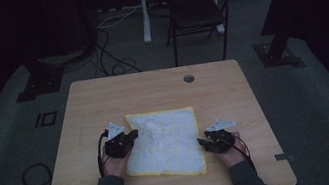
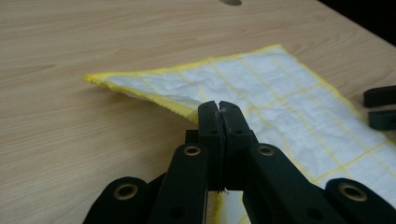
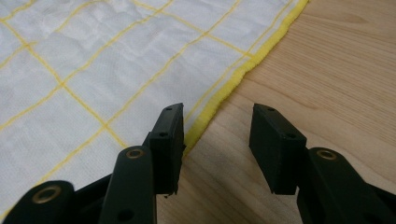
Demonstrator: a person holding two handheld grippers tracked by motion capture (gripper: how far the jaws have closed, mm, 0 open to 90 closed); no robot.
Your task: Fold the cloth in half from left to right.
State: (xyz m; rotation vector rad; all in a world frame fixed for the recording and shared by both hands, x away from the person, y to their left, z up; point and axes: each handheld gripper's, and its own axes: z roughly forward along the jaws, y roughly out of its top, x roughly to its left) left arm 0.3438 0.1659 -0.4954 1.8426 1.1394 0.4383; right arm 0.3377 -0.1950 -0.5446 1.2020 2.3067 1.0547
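L gripper jaws clamped on cloth edge; R gripper jaws wide at its hem

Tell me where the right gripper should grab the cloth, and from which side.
Judging by its pose, the right gripper should pinch the cloth's yellow hem, coming in from the bare table side. Its open jaws already straddle that flat edge; the left gripper has clamped the opposite hem.

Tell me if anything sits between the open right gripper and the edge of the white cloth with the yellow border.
Nothing visible does. The right gripper is open, straddling the yellow hem of the white cloth with yellow grid lines, with bare wooden table beside it.
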